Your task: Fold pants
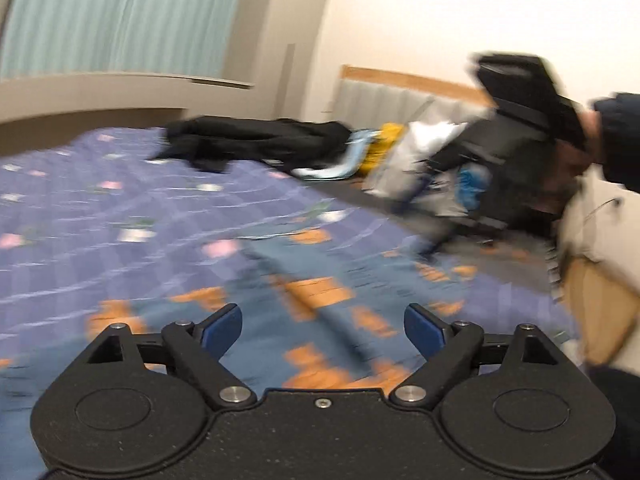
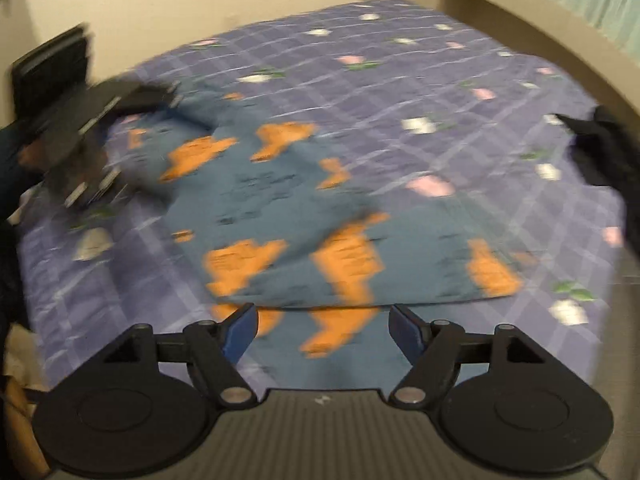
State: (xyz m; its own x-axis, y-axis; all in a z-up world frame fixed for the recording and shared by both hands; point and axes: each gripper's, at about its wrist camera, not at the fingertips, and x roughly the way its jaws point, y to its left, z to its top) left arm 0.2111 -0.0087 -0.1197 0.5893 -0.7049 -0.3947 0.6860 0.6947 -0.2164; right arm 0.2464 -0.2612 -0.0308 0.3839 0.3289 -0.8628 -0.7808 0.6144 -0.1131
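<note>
The pants (image 2: pixel 304 216) are blue with orange cat prints and lie partly folded on the purple checked bedspread (image 2: pixel 400 80). They also show in the left wrist view (image 1: pixel 328 300). My right gripper (image 2: pixel 322 332) is open and empty, hovering over the near edge of the pants. My left gripper (image 1: pixel 322 330) is open and empty above the pants. The left gripper also appears blurred at the left of the right wrist view (image 2: pixel 80 132), over the far end of the pants. The right gripper shows blurred at the upper right of the left wrist view (image 1: pixel 532 96).
A black garment (image 1: pixel 256 140) lies at the far side of the bed, also at the right edge of the right wrist view (image 2: pixel 600 148). Bags and clutter (image 1: pixel 420 164) sit on the floor by the wall. A beige ledge (image 1: pixel 100 88) and a curtain (image 1: pixel 120 12) border the bed.
</note>
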